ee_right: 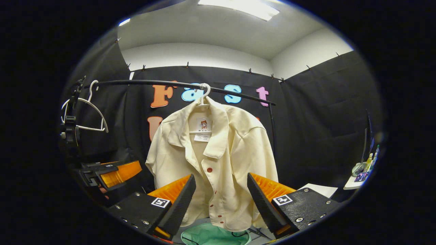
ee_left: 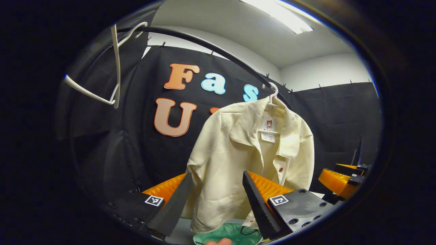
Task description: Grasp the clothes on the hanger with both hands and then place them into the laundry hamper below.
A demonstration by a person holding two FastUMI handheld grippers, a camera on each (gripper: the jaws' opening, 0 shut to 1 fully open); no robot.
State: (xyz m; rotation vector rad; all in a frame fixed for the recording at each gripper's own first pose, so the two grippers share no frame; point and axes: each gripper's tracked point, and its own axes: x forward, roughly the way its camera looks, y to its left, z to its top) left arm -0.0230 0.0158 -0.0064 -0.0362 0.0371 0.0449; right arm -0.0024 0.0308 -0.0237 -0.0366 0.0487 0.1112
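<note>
Cream cloth makes up the shirt (ee_left: 238, 163), which hangs on a white hanger (ee_left: 273, 92) from a dark curved rail (ee_left: 204, 44), straight ahead of the left tool (ee_left: 218, 200) and framed between its two fingers without touching either. In the right gripper view the same shirt (ee_right: 218, 156) hangs ahead of the right tool (ee_right: 221, 200), again seen through the gap between the fingers and clear of them. Both tools stand wide open and grip nothing. The shirt has a spread collar, short sleeves, a row of small red buttons down the front and a paper tag (ee_right: 203, 131) at the neck; its front hangs partly open. Below its hem lies the green laundry hamper (ee_right: 214, 236), at the bottom edge between the fingers in both views. A second white hanger (ee_right: 85, 112) hangs bare on the rail, well apart from the shirt. In the right gripper view the left tool's orange body (ee_right: 119, 173) shows low to one side, level with the shirt's hem. Both tools point slightly upward toward the shirt.
</note>
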